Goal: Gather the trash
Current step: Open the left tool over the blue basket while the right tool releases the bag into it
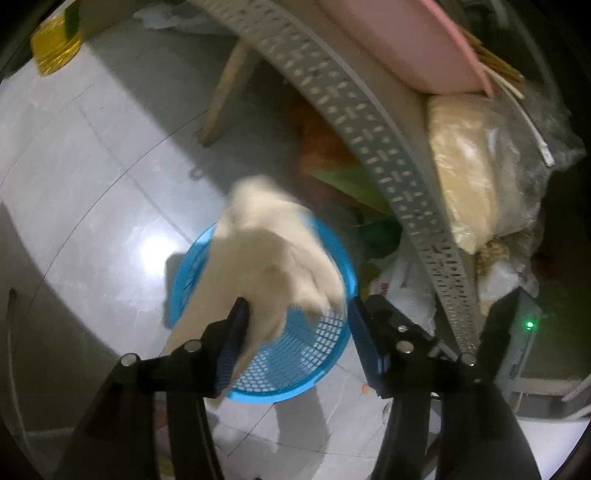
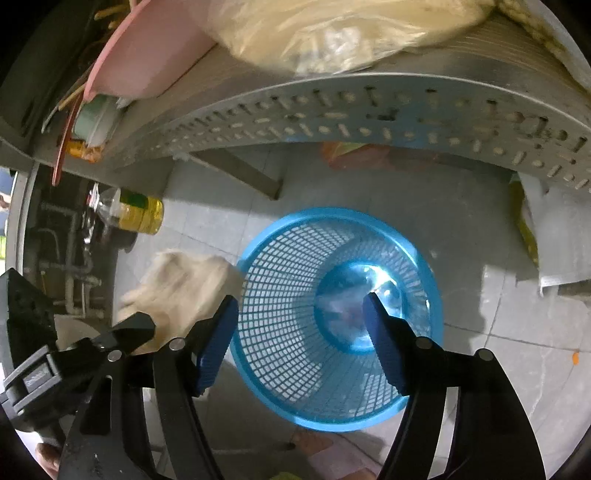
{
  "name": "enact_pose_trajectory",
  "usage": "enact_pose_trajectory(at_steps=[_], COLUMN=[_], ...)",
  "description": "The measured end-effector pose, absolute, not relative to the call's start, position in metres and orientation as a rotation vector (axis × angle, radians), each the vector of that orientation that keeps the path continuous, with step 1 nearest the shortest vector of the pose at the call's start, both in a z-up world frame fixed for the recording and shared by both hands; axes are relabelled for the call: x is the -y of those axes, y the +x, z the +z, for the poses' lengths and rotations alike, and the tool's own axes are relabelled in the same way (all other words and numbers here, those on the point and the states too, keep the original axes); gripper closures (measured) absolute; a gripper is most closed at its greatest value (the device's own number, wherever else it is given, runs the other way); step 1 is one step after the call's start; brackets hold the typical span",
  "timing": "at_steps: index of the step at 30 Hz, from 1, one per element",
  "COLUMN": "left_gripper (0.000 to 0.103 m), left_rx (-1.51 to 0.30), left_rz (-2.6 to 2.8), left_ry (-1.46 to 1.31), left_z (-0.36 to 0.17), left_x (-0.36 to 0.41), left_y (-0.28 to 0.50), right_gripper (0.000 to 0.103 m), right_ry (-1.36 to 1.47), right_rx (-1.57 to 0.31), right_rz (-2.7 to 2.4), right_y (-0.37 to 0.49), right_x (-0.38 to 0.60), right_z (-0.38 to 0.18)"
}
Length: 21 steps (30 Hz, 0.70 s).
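I count one blue mesh basket (image 2: 338, 317) standing on the grey tiled floor (image 2: 498, 302), and I look straight down into it through my right gripper (image 2: 301, 321), whose two blue-padded fingers (image 2: 216, 343) stand wide apart with nothing between them. I cannot make out for certain what lies on the basket's glossy bottom.

One piece of trash is in play: a crumpled beige paper wad (image 1: 273, 254). In the left wrist view it hangs over the basket (image 1: 295, 354), touching the inner face of one finger of my left gripper (image 1: 297, 334); the other finger sits well clear of it, so the jaws are spread and not clamped on it. The wad is blurred. From the right wrist view the same wad (image 2: 184, 291) sits just beside the basket's rim, on its left.

Above the basket runs one perforated grey shelf edge (image 2: 369, 107). On the shelf I count one pink board (image 2: 147, 51) and one clear bag of pale material (image 2: 332, 33). One yellow-capped bottle (image 2: 140, 214) lies on the floor near the shelf leg.
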<state>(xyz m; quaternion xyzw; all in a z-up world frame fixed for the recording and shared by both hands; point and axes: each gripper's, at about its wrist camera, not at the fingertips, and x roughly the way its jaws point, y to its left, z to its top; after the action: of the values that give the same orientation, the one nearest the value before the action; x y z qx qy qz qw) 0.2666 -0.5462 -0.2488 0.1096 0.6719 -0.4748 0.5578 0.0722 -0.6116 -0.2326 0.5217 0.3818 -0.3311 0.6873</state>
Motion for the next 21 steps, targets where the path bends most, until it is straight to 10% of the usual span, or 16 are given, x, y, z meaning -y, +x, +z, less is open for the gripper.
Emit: enact_pose_trajectory(at_steps=[13,21], left_gripper=[0.041,0.034], left_rx=[-1.541,-1.254], left_rz=[-1.168,-1.259], left_ry=[0.148,0.116], left_z=[-0.202,-0.076], left_x=[0.526,0.456], left_y=[0.273,0.266], right_gripper=[0.036,0.036], right_ry=[1.116,1.025], right_rx=[-0.820,-0.785], right_rz=[-0.791,-0.721], right_y=[0.050,0.042], right_x=[0.599,0.559], right_z=[-0.225,-0.181])
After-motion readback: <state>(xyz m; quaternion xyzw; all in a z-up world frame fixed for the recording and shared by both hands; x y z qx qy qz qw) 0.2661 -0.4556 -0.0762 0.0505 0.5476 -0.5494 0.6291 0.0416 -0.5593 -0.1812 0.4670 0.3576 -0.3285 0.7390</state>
